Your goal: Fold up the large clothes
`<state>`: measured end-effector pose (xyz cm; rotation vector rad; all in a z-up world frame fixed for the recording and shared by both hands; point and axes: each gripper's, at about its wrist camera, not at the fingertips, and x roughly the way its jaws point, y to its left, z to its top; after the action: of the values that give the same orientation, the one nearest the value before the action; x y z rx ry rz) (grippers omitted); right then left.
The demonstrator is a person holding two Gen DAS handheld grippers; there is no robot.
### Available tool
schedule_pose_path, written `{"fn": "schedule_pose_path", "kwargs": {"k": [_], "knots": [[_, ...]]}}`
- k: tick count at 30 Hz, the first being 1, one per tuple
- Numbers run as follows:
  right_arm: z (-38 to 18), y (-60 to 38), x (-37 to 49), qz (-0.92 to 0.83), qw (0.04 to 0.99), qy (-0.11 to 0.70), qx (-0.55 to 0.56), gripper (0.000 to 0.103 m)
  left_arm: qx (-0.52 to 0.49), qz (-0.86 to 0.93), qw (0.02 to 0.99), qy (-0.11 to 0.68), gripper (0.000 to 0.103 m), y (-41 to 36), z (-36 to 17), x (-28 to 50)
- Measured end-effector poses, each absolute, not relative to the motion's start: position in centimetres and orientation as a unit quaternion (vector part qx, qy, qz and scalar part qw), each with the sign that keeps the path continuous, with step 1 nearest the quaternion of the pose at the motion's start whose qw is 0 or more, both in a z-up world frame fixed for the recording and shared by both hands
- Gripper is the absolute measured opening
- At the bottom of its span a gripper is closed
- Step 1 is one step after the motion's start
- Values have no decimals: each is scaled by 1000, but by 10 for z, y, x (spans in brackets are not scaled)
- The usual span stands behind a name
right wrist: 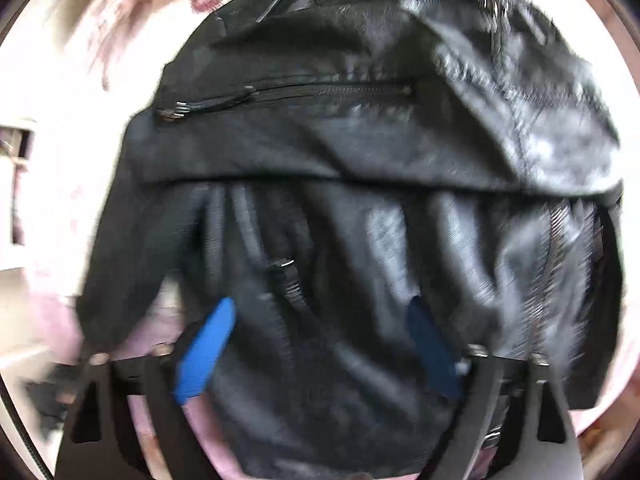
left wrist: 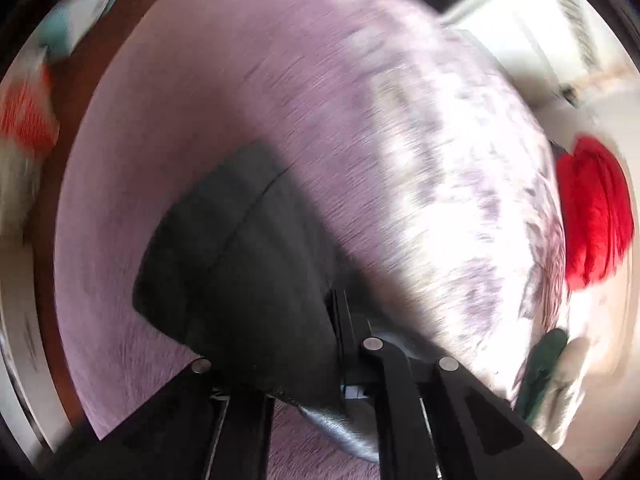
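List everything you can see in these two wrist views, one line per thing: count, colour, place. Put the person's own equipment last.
black leather jacket: one, black with zips, lying across the bed cover, filling the right wrist view
dark cloth: one piece, dark grey to black, on the bed cover just ahead of the left hand-held gripper; too blurred to tell what it is
bed cover: one, pink-lilac, under everything
red item: one, red, at the right edge of the left view, blurred
green item: one, dark green, lower right of the left view
left hand-held gripper: one, black, shut
right hand-held gripper: one, black with blue pads, open above the jacket
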<state>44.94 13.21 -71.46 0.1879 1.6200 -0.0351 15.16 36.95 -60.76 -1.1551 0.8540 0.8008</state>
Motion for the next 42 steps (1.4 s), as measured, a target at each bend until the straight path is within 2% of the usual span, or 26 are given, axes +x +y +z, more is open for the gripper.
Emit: {"fn": "schedule_pose_path", "kwargs": {"k": [2, 6, 11, 16, 21, 26, 29, 32, 33, 34, 36, 40, 42], "knots": [[-712, 138, 457, -60, 700, 711, -19, 94, -454, 347, 725, 385, 4, 367, -574, 174], [-704, 137, 472, -77, 725, 680, -74, 94, -339, 318, 798, 383, 4, 340, -504, 219], [-697, 95, 480, -57, 722, 690, 21, 94, -239, 258, 866, 356, 3, 267, -422, 276], [-685, 15, 464, -68, 708, 696, 99, 94, -211, 137, 902, 351, 3, 147, -386, 353], [-681, -92, 433, -110, 687, 703, 148, 94, -186, 0, 891, 415, 3, -9, -405, 406], [-696, -186, 403, -162, 668, 702, 185, 94, -96, -109, 844, 517, 4, -158, -479, 416], [-704, -224, 384, -179, 657, 701, 213, 94, -29, -135, 809, 571, 7, -203, -527, 413], [-711, -246, 372, -177, 650, 701, 236, 94, 26, -155, 772, 616, 22, -230, -562, 404], [-712, -254, 370, -170, 649, 699, 246, 94, 33, -164, 762, 626, 40, -233, -566, 402], [-713, -261, 368, -163, 648, 699, 256, 94, 37, -173, 755, 631, 65, -233, -567, 397], [-712, -270, 365, -148, 646, 696, 278, 94, 21, -192, 752, 630, 84, -223, -554, 387], [-702, -288, 372, -105, 647, 683, 323, 94, -15, -184, 750, 635, 84, -174, -525, 368], [-697, -291, 388, -85, 647, 677, 340, 94, -31, -139, 766, 626, 84, -124, -502, 359]]}}
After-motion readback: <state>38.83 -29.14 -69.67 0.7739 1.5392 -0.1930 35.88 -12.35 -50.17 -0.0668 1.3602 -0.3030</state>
